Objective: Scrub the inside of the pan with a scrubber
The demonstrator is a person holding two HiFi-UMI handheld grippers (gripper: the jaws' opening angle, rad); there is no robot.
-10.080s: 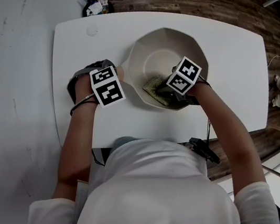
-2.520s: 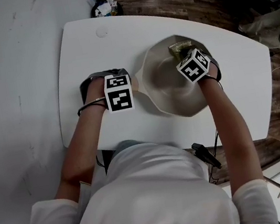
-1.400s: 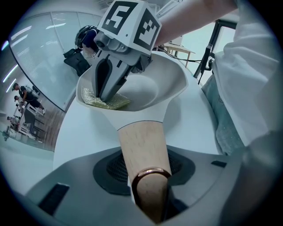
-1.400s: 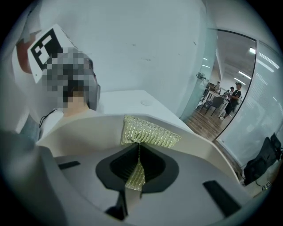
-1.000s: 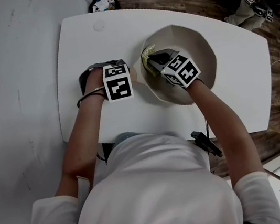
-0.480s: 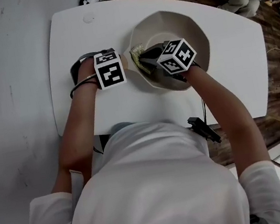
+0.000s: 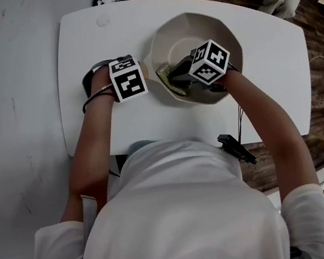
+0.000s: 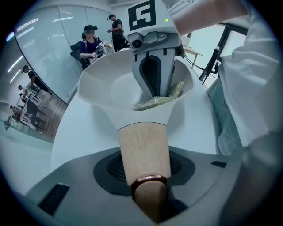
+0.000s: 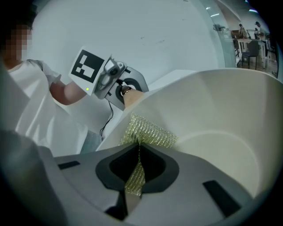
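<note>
inside the pan (image 7: 209, 24), right gripper (image 9: 138, 148) pinches scrubber (image 9: 149, 131); left gripper (image 8: 148, 190) clamps the handle (image 8: 143, 150).

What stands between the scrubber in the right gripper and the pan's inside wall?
Nothing visible. The right gripper is shut on the scrubber, which lies against the inner wall of the pan near the handle. The left gripper grips that wooden handle outside the bowl.

Probably an office, glass partition (image 8: 42, 50), distant desks (image 9: 244, 43)
</note>
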